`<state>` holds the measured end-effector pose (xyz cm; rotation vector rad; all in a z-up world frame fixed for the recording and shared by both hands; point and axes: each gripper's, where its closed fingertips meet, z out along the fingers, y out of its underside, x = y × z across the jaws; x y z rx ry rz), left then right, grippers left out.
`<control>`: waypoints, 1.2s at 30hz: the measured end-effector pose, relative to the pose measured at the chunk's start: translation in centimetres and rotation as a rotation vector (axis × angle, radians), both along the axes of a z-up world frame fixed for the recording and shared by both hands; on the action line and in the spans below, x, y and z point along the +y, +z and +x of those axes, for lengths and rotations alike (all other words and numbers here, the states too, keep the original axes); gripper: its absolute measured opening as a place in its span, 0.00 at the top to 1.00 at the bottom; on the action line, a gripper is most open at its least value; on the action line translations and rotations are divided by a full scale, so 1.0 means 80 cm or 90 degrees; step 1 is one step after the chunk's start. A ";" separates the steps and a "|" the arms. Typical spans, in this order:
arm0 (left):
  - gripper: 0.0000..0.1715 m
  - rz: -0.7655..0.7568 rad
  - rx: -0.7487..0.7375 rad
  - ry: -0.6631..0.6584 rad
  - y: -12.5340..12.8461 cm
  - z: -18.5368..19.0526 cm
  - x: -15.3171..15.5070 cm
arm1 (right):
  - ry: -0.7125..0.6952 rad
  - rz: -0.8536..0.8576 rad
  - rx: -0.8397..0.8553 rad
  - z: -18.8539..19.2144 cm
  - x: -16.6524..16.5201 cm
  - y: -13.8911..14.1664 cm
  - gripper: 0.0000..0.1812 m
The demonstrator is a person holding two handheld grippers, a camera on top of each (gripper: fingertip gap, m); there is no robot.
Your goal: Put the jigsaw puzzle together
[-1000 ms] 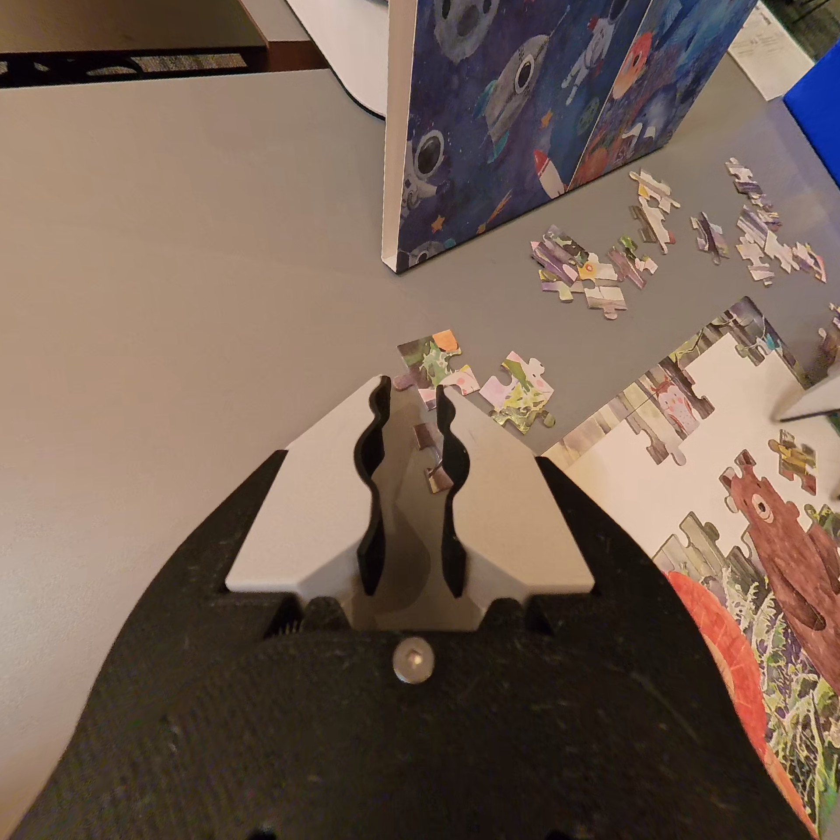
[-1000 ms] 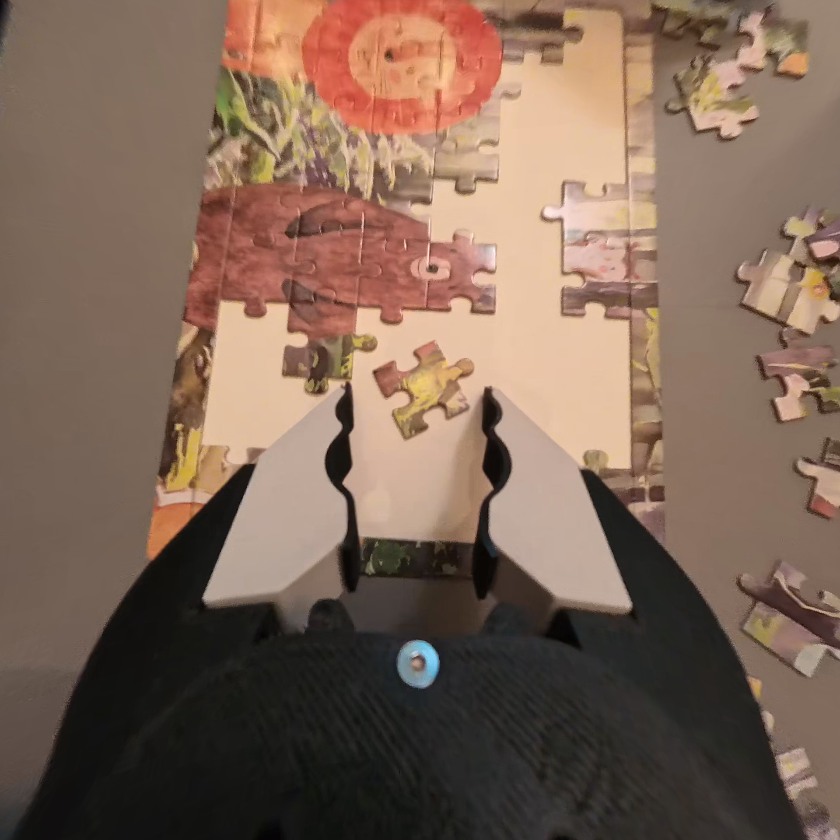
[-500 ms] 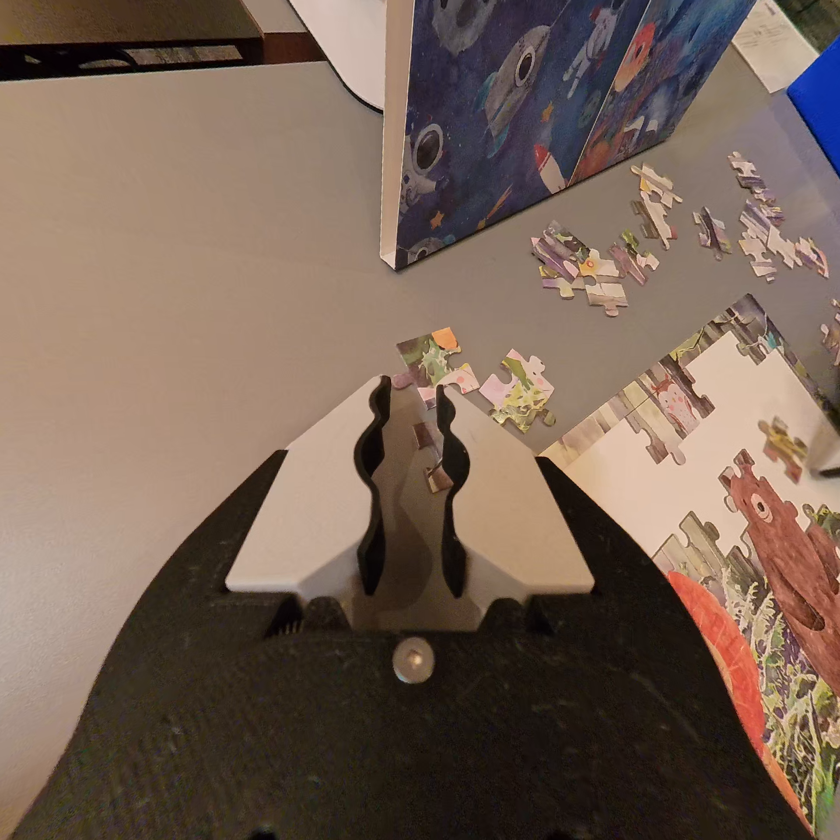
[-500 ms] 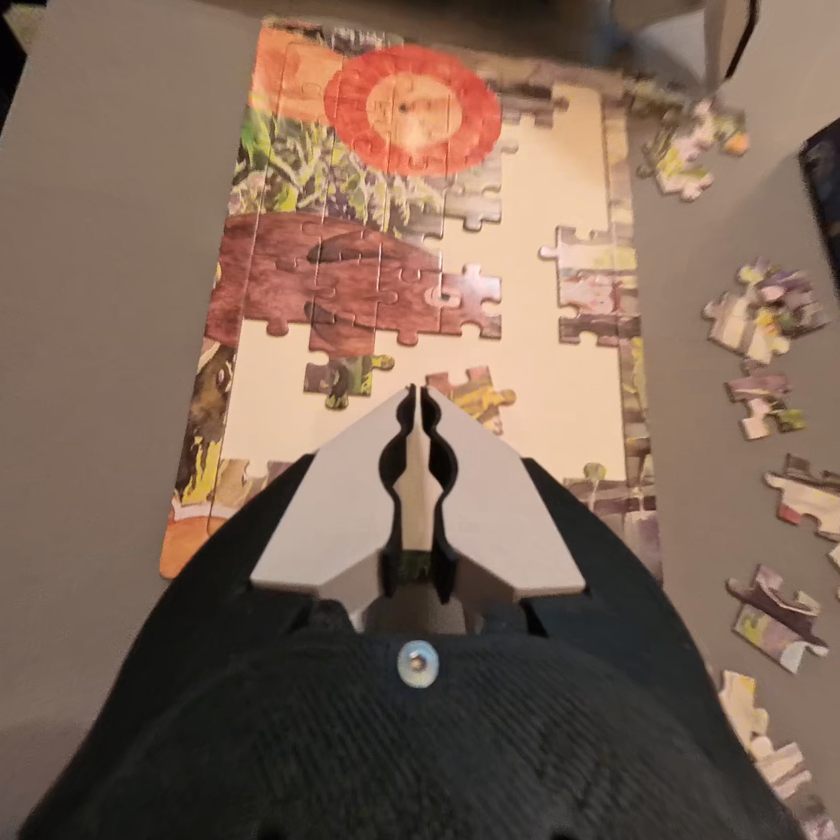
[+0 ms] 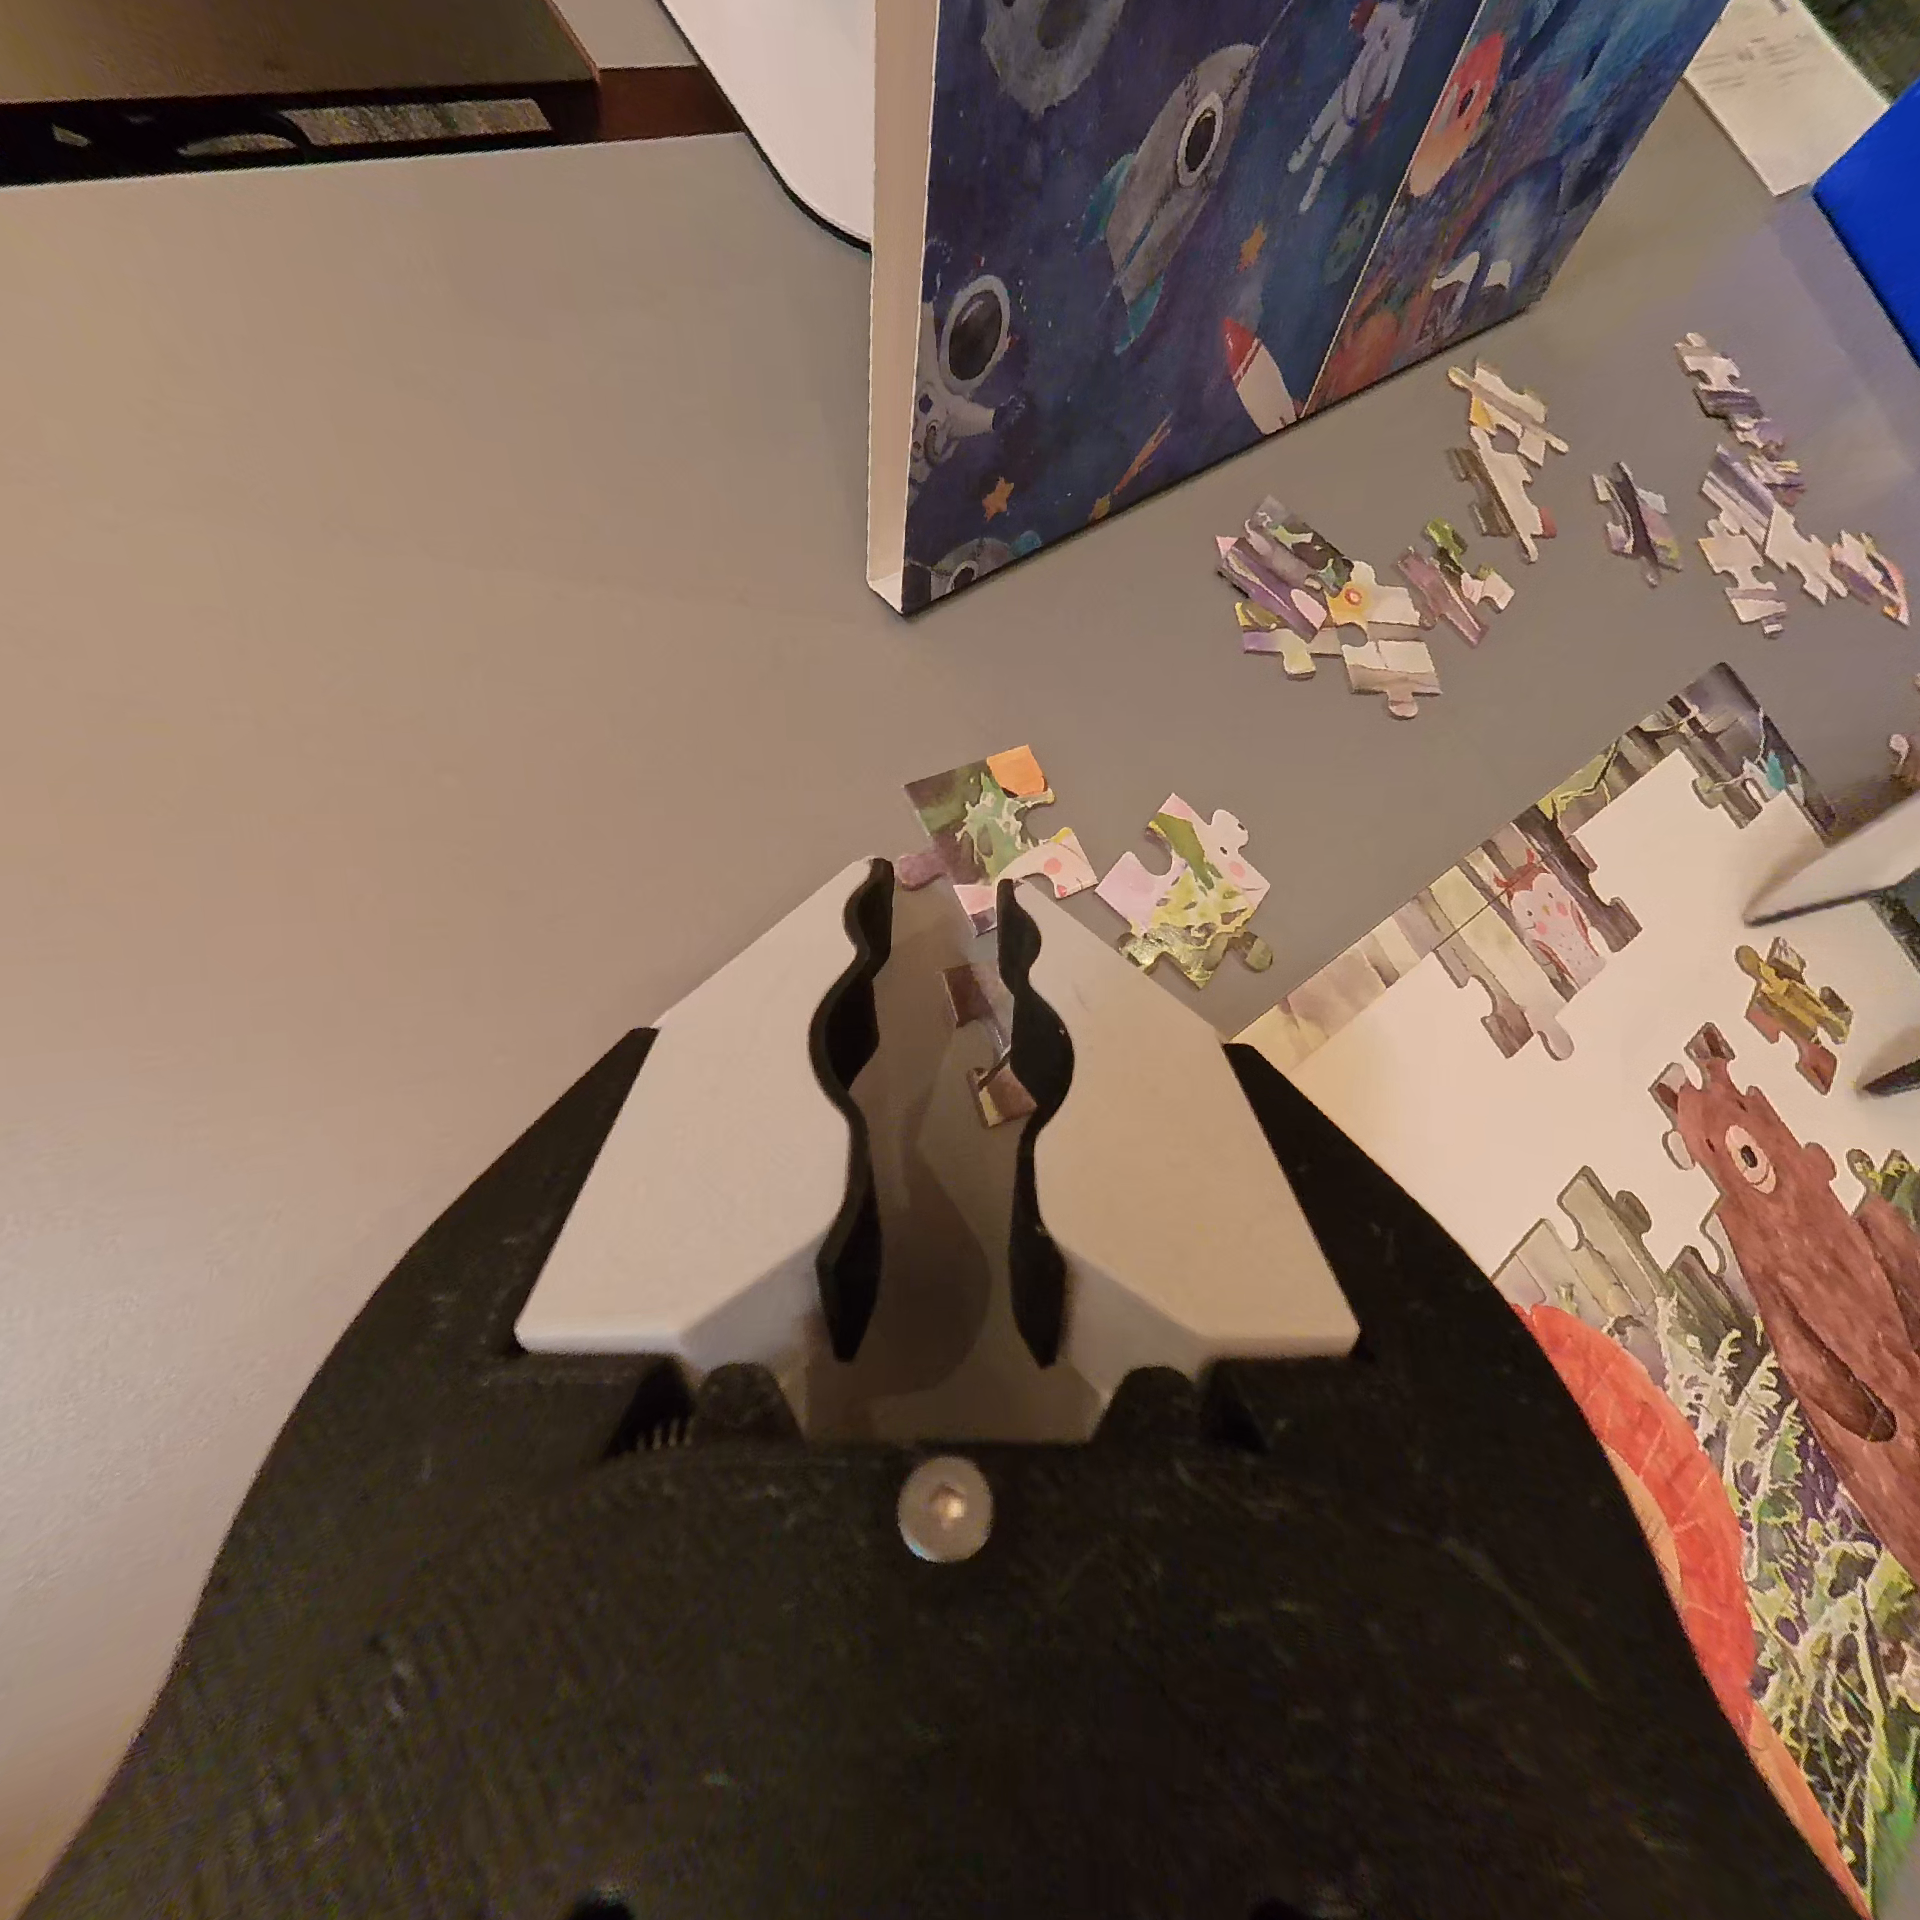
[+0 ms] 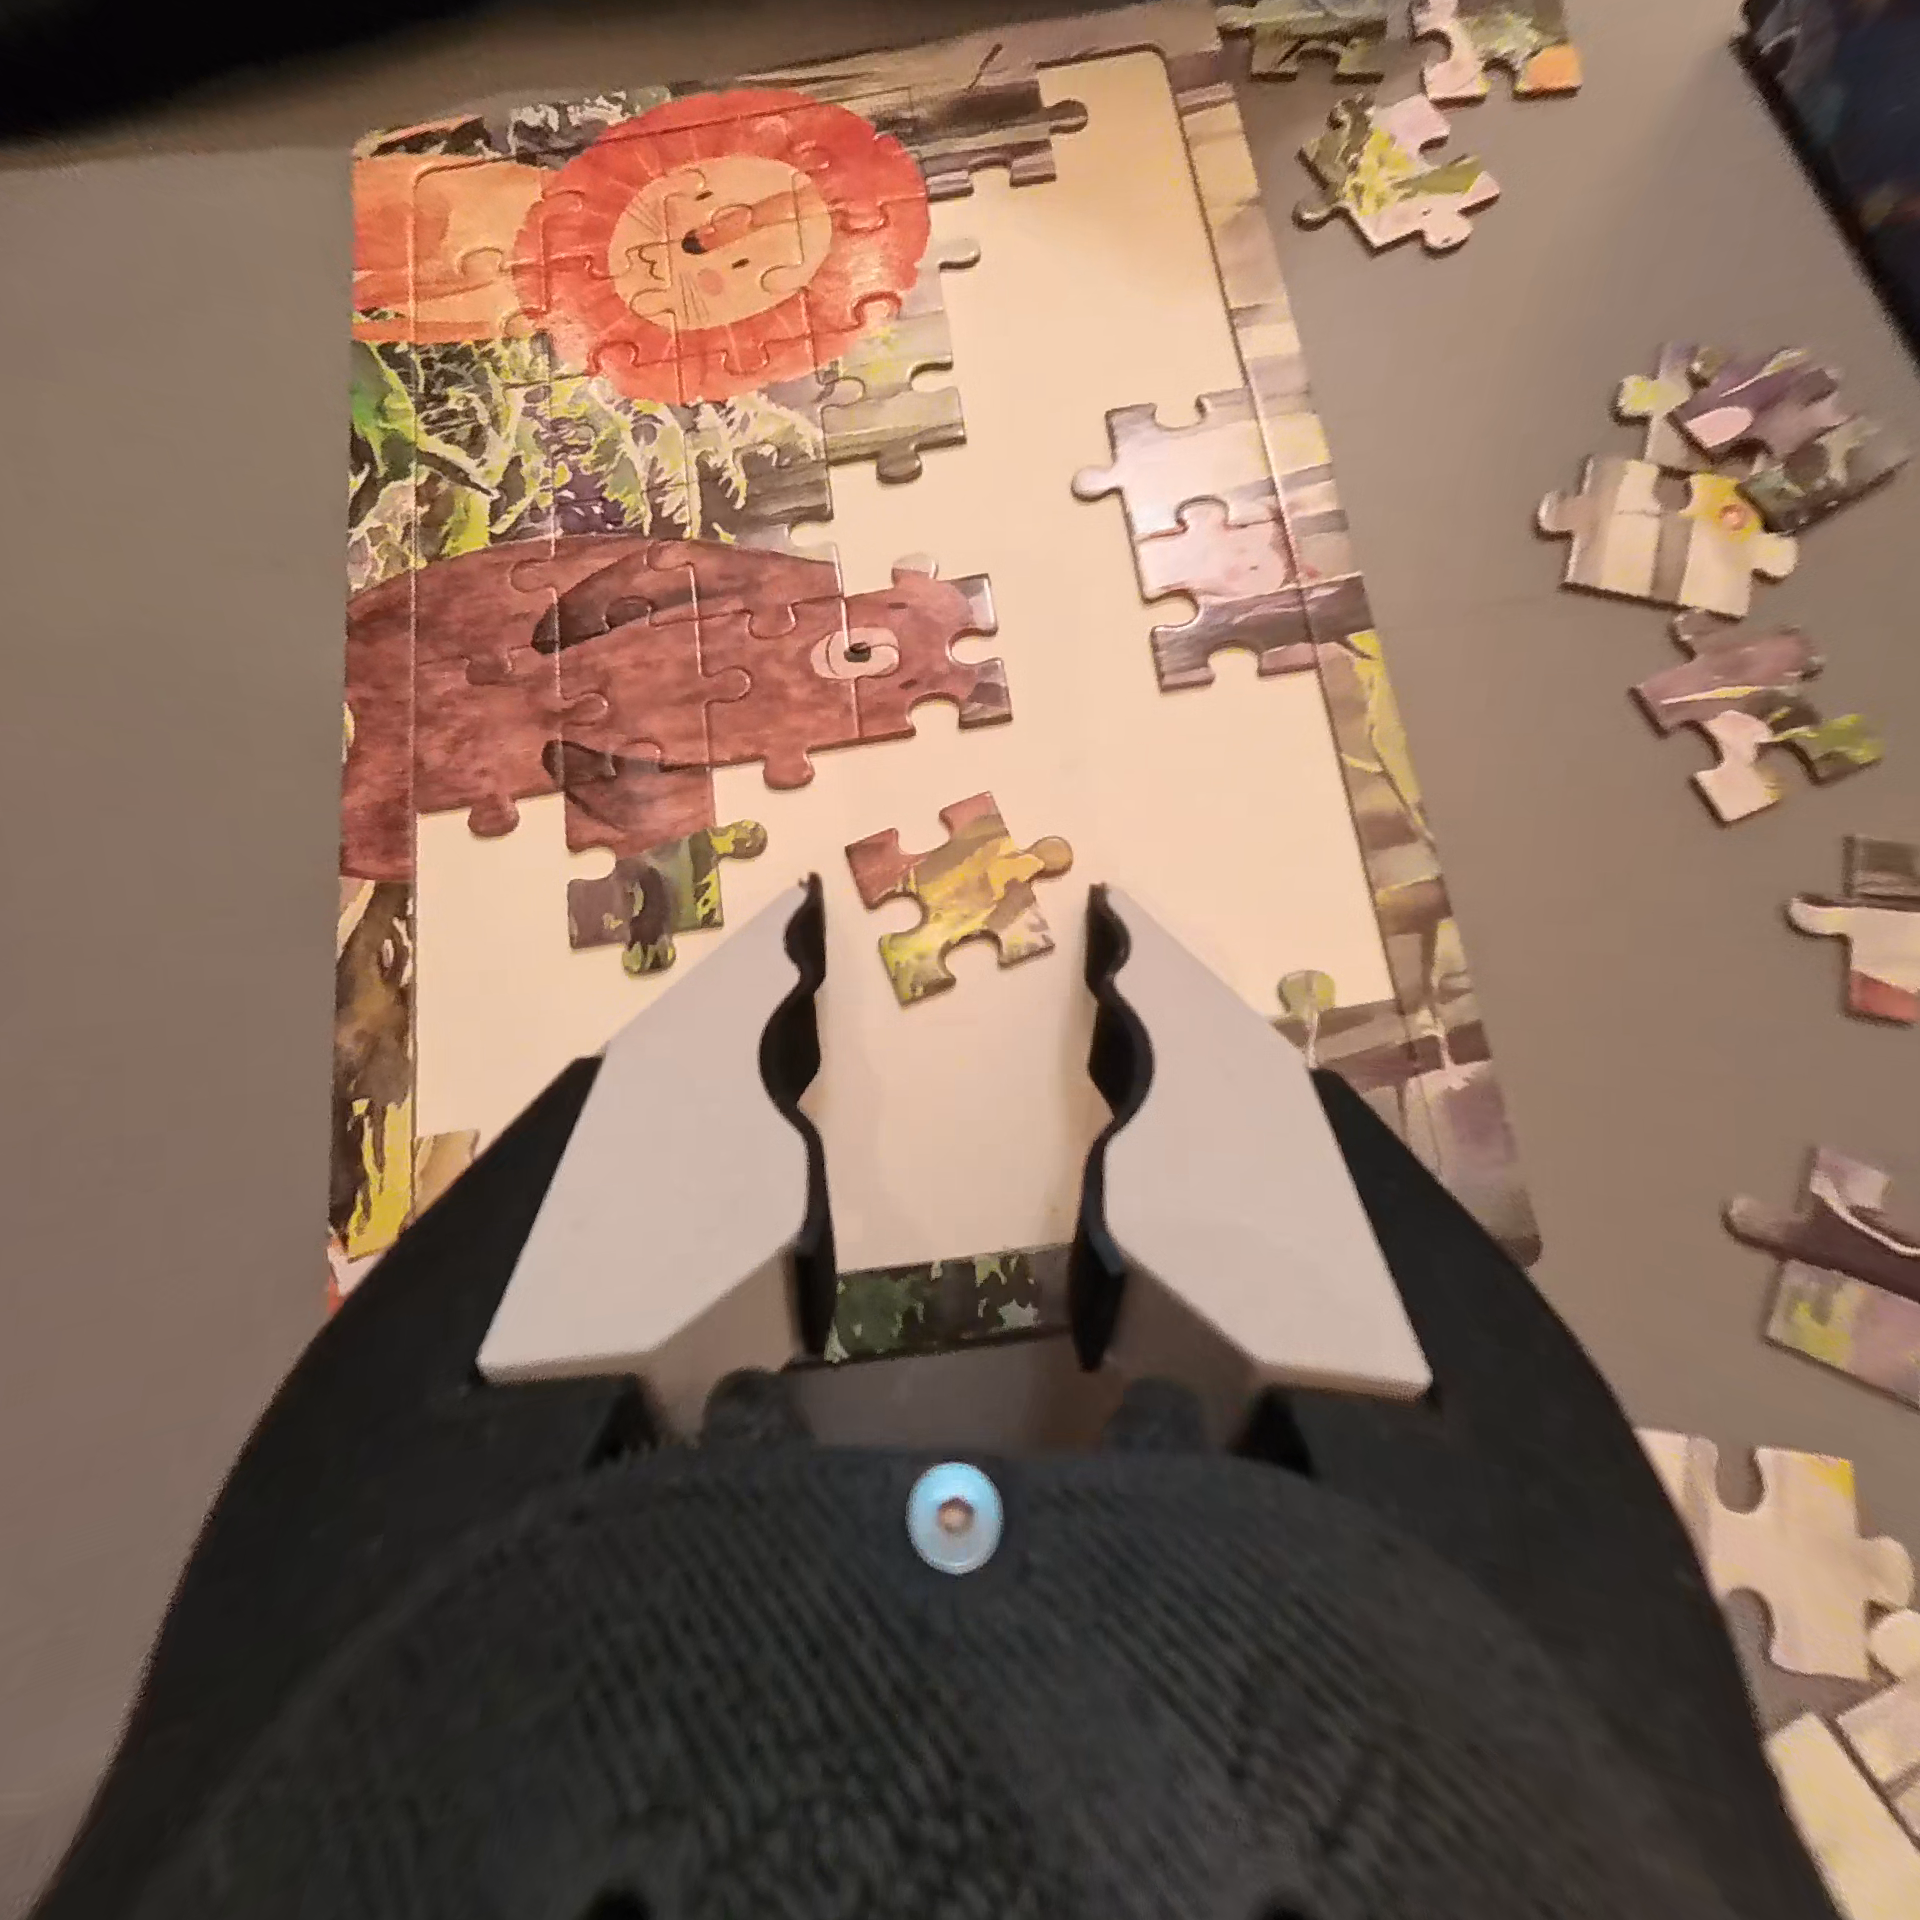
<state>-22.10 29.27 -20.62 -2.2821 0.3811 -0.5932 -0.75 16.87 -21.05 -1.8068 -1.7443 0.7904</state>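
Note:
The jigsaw board (image 6: 1081, 748) lies on the grey table. It holds a joined lion (image 6: 727, 239), a brown bear (image 6: 675, 675) and border pieces, with bare cream gaps. A loose green-and-brown piece (image 6: 956, 899) lies flat on a bare part of the board. My right gripper (image 6: 954, 889) is open and empty, its tips either side of that piece's near edge. My left gripper (image 5: 945, 883) hovers over the table left of the board with a narrow gap and grips nothing. Loose pieces (image 5: 997, 831) lie under and ahead of it. The right gripper's fingers (image 5: 1849, 883) show at the right edge of the left wrist view.
A tall box with space pictures (image 5: 1195, 260) stands at the back. Several loose pieces (image 6: 1683, 520) are scattered on the table to the right of the board, and more (image 5: 1340, 613) lie in front of the box. A blue object (image 5: 1881, 187) and a paper (image 5: 1766, 83) lie far right.
My right gripper was open, shut with nothing in it half a second ago, and is open again, now closer to the loose piece. The left gripper has not moved.

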 end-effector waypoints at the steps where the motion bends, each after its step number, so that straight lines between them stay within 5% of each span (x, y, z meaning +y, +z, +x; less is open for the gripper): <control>1: 0.90 0.000 0.000 0.000 0.000 0.000 0.000 | 0.002 0.008 -0.003 0.000 0.000 -0.001 0.74; 5: 0.90 -0.001 -0.002 0.000 0.000 0.000 0.000 | 0.024 0.041 -0.022 0.000 -0.005 -0.002 0.83; 12: 0.90 0.000 0.000 0.000 0.000 0.000 0.000 | 0.024 0.051 -0.027 0.000 -0.007 -0.002 0.84; 15: 0.90 0.001 0.001 0.000 0.000 0.000 0.000 | 0.031 0.053 -0.016 -0.001 -0.009 0.002 1.00; 27: 0.90 -0.001 0.002 -0.001 -0.001 0.000 0.000 | -0.026 0.013 -0.025 0.009 0.006 -0.001 0.76; 36: 0.90 0.000 0.002 -0.001 0.000 0.000 0.000 | 0.062 0.027 -0.012 0.011 -0.024 0.008 0.81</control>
